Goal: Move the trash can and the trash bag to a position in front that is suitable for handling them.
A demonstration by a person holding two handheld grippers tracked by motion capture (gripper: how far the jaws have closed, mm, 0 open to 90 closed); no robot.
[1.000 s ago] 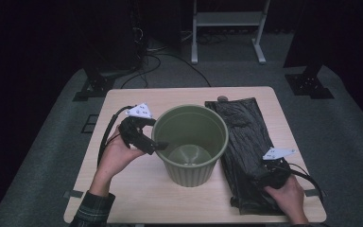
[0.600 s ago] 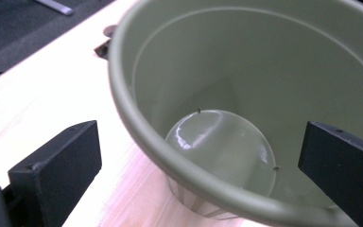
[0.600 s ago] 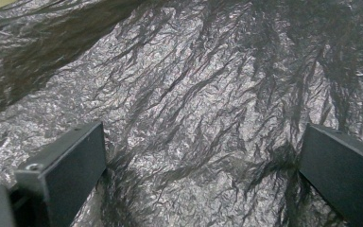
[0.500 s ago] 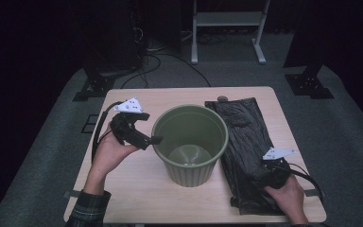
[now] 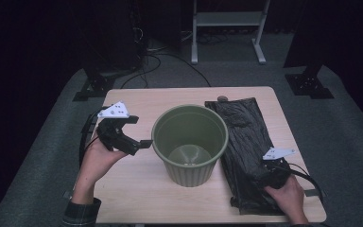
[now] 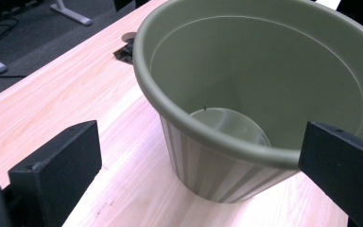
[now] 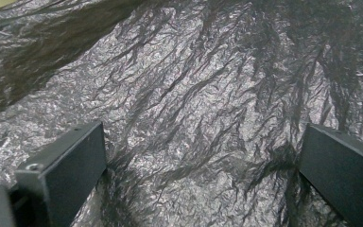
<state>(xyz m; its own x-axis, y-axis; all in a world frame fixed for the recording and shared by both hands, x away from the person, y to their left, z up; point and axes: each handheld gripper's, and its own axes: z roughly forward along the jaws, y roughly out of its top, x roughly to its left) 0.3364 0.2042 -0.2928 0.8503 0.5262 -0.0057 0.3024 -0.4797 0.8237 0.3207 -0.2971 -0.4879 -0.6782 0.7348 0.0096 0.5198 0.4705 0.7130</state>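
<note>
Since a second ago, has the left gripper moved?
Yes. In the high view the left gripper has pulled back left, off the rim of the green bin, which stays put; its fingers now sit just outside it, open.

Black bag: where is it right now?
High view: the black bag lies flat on the table's right side, beside the green bin, with the right gripper open over its near end.

Light wood tabletop (image 5: 137,189) on grey carpet floor (image 5: 340,123). Beyond its far edge, a white metal stand (image 5: 227,19); black cables (image 5: 170,59) trail across the floor.
</note>
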